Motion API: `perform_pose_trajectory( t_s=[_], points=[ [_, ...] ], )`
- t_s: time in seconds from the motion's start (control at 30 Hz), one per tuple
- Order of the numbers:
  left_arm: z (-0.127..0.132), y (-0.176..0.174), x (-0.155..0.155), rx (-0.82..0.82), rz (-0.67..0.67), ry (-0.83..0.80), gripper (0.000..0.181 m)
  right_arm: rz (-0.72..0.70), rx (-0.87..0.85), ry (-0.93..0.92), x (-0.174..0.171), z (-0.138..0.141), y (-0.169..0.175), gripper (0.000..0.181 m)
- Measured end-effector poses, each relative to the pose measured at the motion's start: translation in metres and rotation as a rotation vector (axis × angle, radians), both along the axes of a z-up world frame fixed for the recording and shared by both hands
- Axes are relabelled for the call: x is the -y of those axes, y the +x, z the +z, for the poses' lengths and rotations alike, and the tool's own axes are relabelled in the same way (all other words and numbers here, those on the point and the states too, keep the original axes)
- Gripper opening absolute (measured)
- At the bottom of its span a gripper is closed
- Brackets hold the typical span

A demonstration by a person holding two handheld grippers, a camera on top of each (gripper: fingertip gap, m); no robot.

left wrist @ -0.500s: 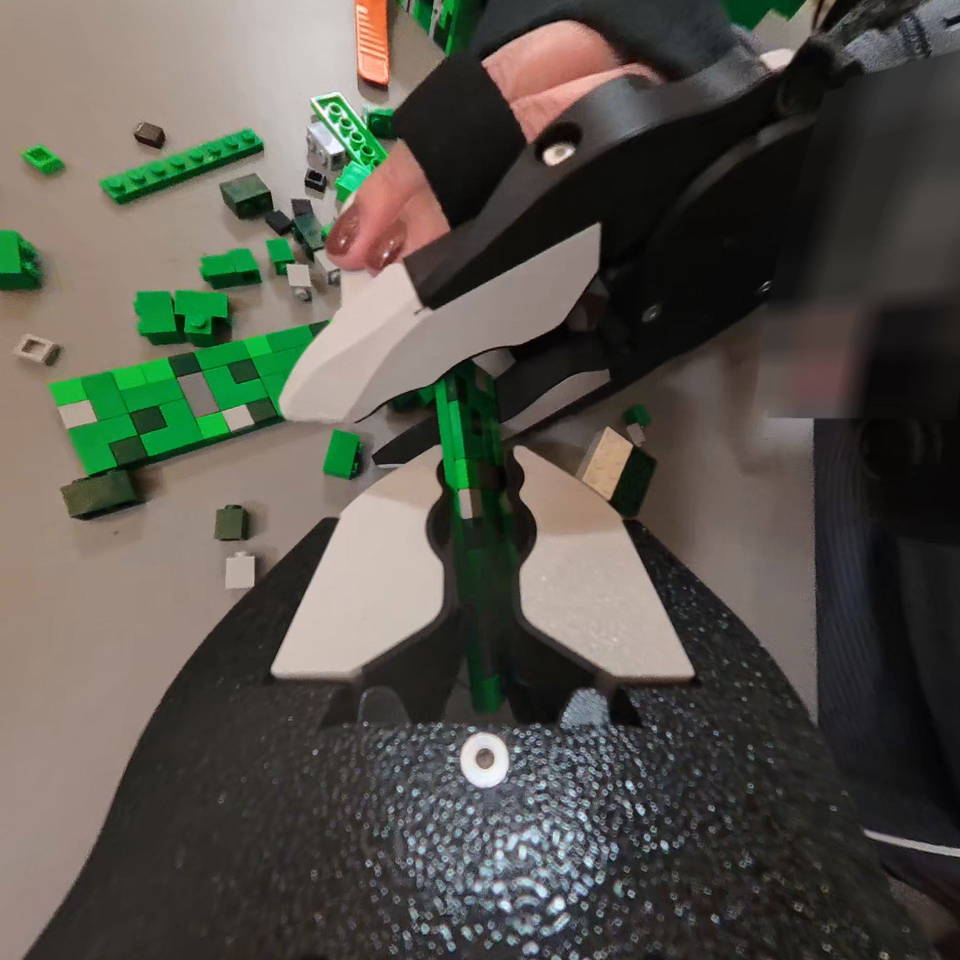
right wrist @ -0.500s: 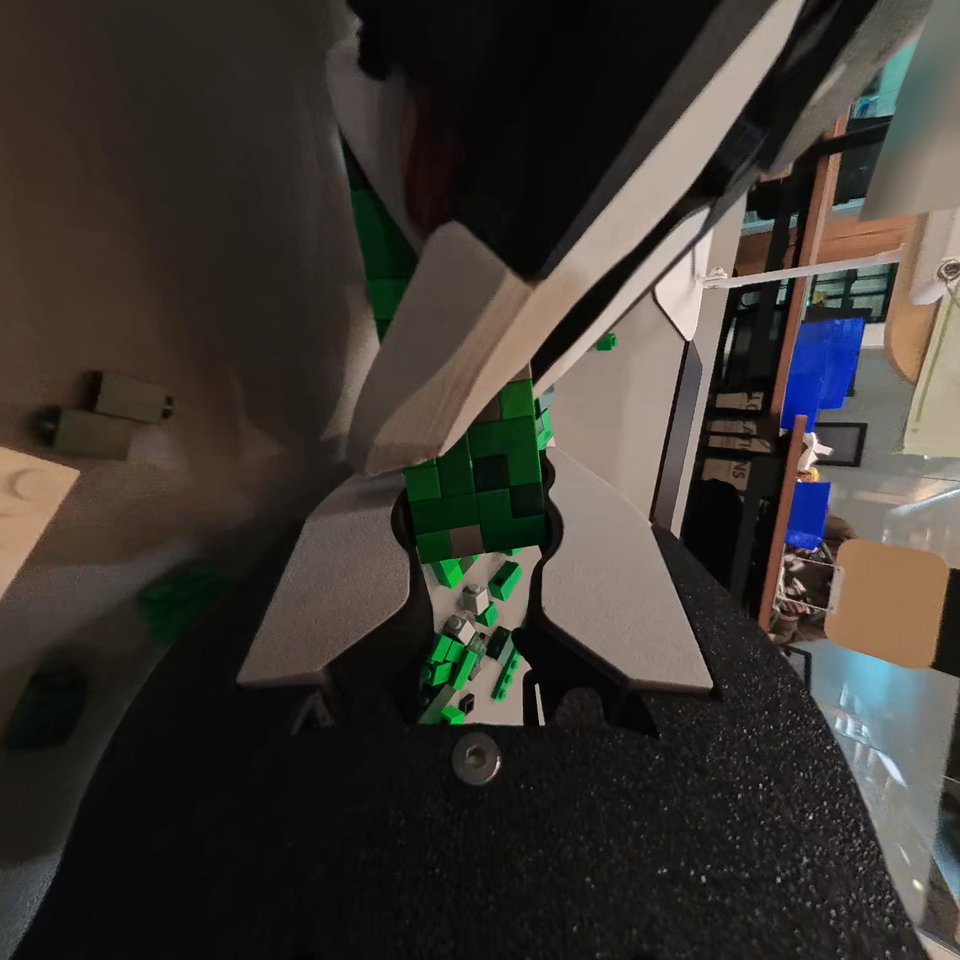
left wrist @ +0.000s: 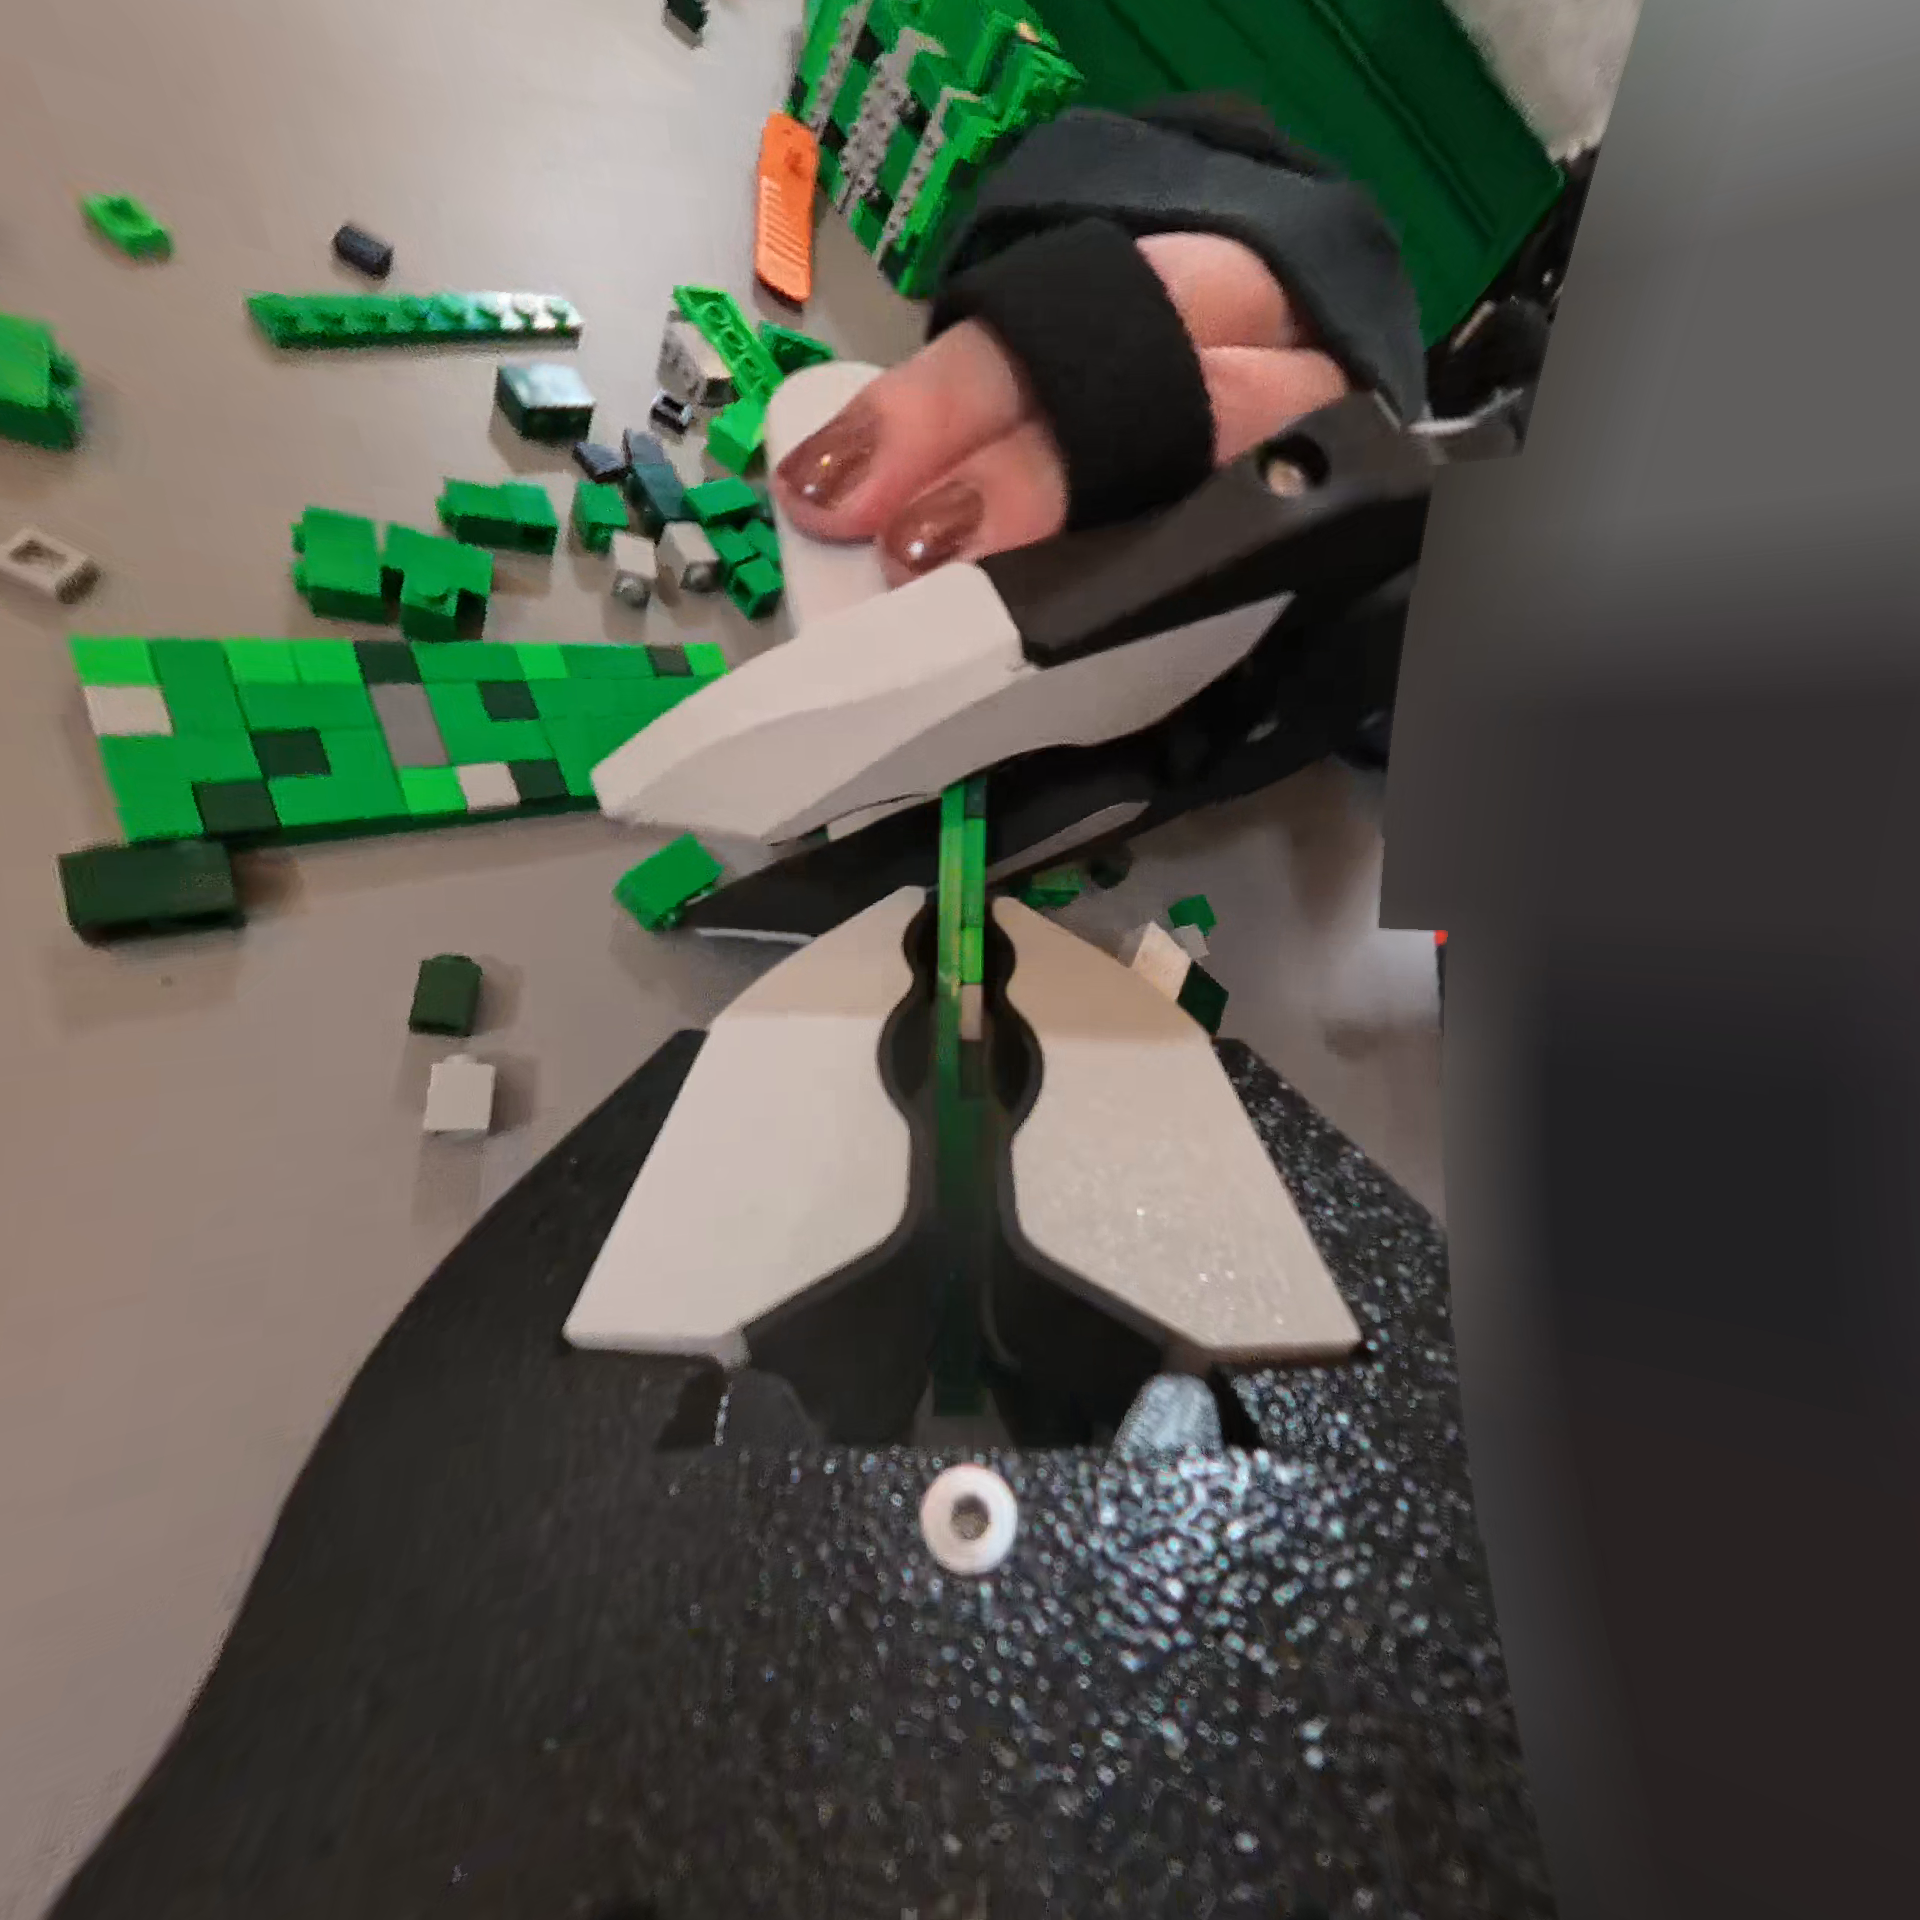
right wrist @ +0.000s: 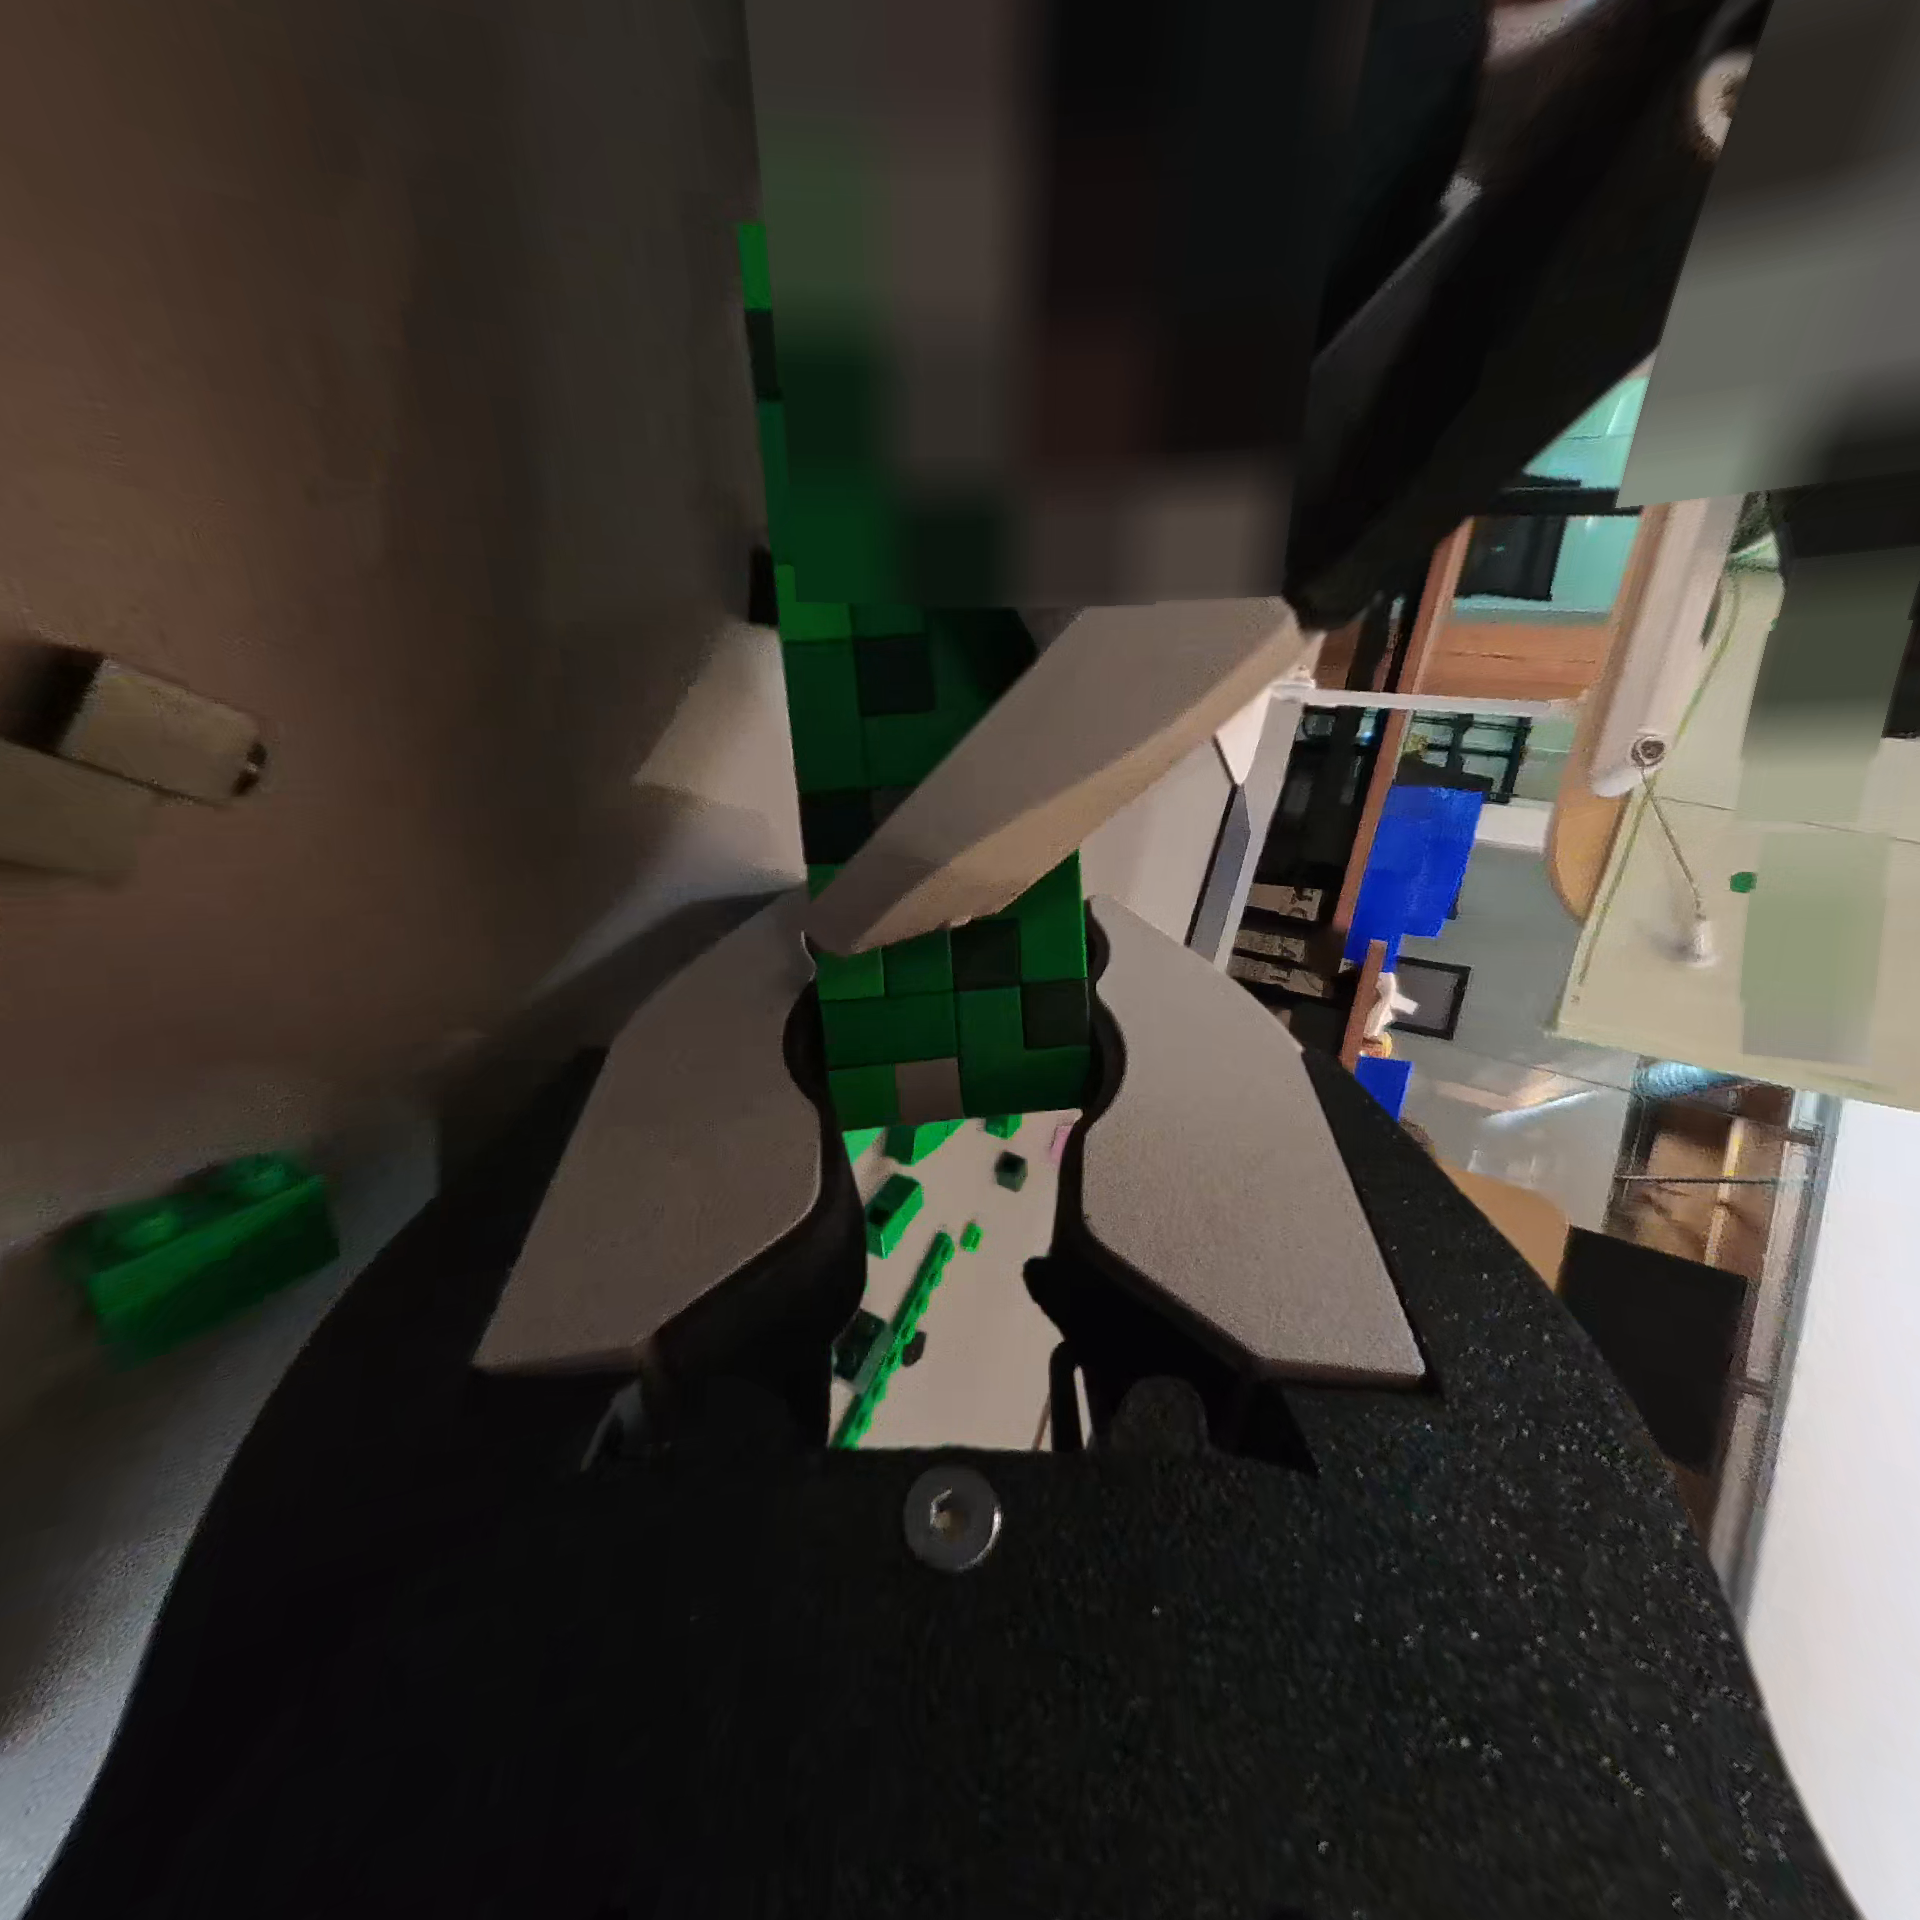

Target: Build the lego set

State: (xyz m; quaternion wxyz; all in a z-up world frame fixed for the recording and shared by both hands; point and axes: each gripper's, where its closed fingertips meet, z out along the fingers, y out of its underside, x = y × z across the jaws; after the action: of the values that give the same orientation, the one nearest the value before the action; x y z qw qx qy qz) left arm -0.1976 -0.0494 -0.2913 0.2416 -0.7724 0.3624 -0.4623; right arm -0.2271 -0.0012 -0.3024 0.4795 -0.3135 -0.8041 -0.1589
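Left wrist view: your left tool (left wrist: pixel 961 940) and right tool (right wrist: pixel 951 997) both pinch the green panel (left wrist: pixel 958 997), edge-on above the bench (left wrist: pixel 260 1143).

No readable text, labels, brands or numbers in either view.
The orange brick separator (left wrist: pixel 787 221), upper centre of the left wrist view, has raised marks too blurred to read; the blue panels (right wrist: pixel 1413 873), right of centre in the right wrist view, and the dark framed boards (right wrist: pixel 1273 925) beside them show nothing legible.
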Motion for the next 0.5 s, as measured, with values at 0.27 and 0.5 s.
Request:
perform_pose_trajectory(
  t_s=[0.27, 0.5],
  points=[
    [-0.002, -0.004, -0.008, 0.112, 0.138, -0.18, 0.006, -0.109, -0.089, 0.016, -0.014, 0.003, -0.004, 0.051],
    [-0.002, -0.003, -0.007, 0.146, 0.135, -0.217, 0.006, -0.116, -0.049, -0.014, -0.012, -0.002, -0.001, 0.042]
  ],
)
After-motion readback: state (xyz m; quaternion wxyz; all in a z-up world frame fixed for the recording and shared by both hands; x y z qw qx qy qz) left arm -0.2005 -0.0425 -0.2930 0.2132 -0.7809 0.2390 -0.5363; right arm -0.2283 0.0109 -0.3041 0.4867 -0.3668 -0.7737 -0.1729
